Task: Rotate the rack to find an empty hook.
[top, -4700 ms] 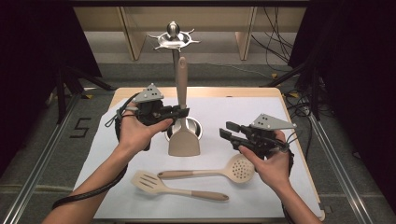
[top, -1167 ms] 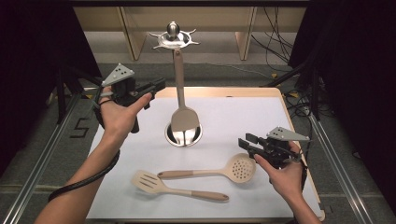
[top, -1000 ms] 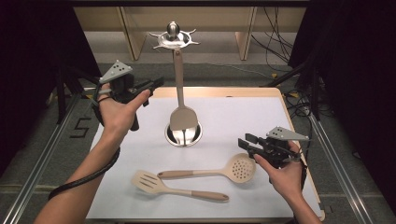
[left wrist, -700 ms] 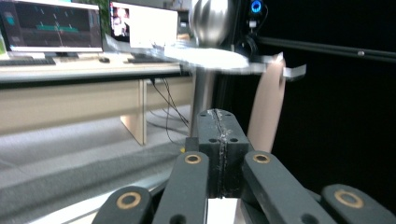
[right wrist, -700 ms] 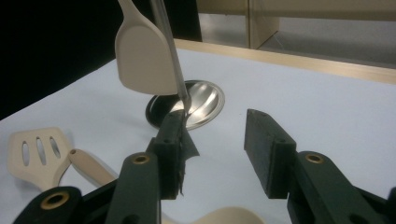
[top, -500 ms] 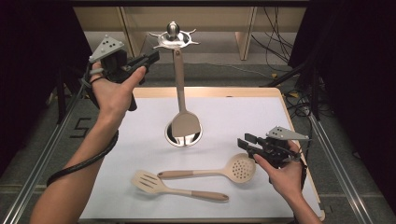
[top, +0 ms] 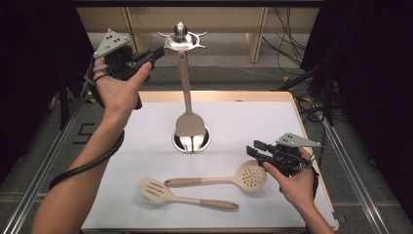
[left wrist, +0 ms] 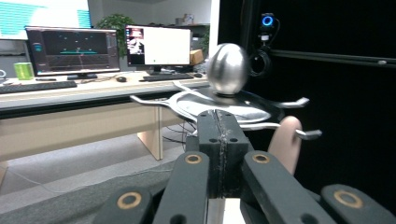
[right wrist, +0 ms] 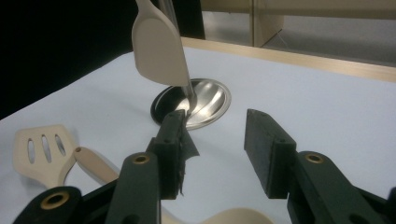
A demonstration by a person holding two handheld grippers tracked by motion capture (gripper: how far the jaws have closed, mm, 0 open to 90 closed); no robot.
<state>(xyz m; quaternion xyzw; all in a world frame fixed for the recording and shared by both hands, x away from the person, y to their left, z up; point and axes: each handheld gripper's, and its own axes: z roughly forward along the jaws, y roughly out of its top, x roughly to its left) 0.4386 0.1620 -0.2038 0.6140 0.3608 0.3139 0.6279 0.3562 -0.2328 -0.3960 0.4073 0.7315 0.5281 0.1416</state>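
Note:
A metal utensil stand (top: 180, 40) rises from a round base (top: 192, 141) in the middle of the white mat. A beige spatula (top: 189, 124) hangs from one of its top hooks. My left gripper (top: 158, 51) is held high, just left of the stand's hooked top, shut with nothing in it. In the left gripper view its closed jaws (left wrist: 219, 135) point at the hook ring (left wrist: 224, 108) under the steel ball (left wrist: 227, 69), with the spatula's handle end (left wrist: 285, 145) just behind. My right gripper (top: 256, 148) hovers open over the mat near a perforated skimmer (top: 253, 175).
A slotted turner (top: 152, 189) lies near the front edge, beside the skimmer's handle (top: 195, 181). In the right gripper view the open gripper (right wrist: 215, 135) faces the base (right wrist: 205, 100), the hanging blade (right wrist: 156, 46) and the turner (right wrist: 39, 147). The table's wooden edge (top: 311, 146) runs at the right.
The left gripper let go of the spatula, which now hangs on the stand, swung out left, then rose and came in beside the hooked top. The right hand has stayed put over the last second.

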